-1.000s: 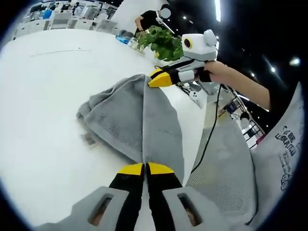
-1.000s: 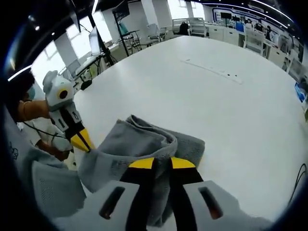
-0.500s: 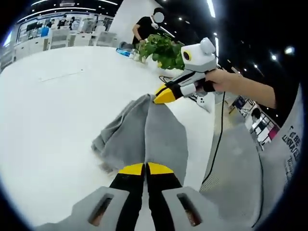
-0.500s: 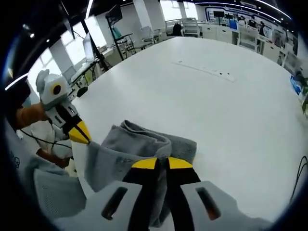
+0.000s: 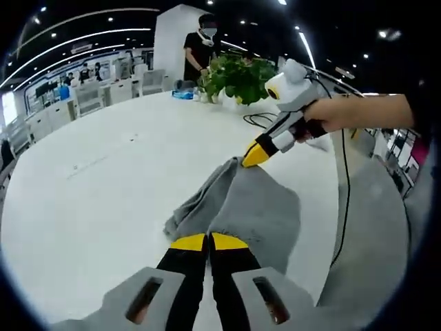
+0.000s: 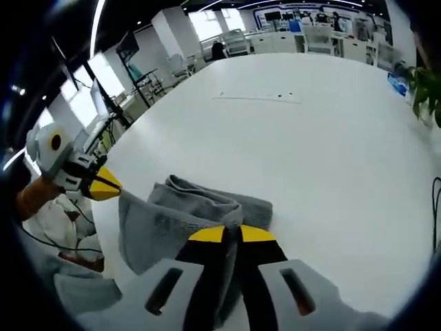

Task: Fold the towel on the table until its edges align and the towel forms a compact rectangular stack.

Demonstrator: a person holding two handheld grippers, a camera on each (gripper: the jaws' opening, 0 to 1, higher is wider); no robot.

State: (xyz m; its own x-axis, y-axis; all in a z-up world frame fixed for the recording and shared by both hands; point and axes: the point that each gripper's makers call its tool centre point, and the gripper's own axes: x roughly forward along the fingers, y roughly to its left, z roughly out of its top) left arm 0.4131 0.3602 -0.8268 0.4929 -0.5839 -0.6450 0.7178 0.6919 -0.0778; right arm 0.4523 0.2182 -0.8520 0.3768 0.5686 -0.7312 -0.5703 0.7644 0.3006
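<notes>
A grey towel (image 5: 244, 207) lies partly bunched on the white table (image 5: 103, 179), with one edge lifted between my two grippers. My left gripper (image 5: 208, 241) is shut on the towel's near corner. The right gripper (image 5: 260, 153), held by a hand (image 5: 344, 114), comes in from the right and pinches the far corner. In the right gripper view, my right gripper (image 6: 231, 234) is shut on the towel (image 6: 182, 214) where it folds over itself. The left gripper (image 6: 100, 185) holds the other corner at the left, and the table (image 6: 310, 138) stretches beyond.
A green potted plant (image 5: 238, 74) and a small blue item (image 5: 182, 94) stand at the table's far edge, with a person (image 5: 198, 52) behind them. A black cable (image 5: 342, 200) hangs from the right gripper. Chairs and desks (image 6: 303, 38) line the room beyond the table.
Both grippers keep their hold on the towel's corners. They have risen and tilted, so the held edge looks more stretched and the bunched part on the table looks smaller and farther away.
</notes>
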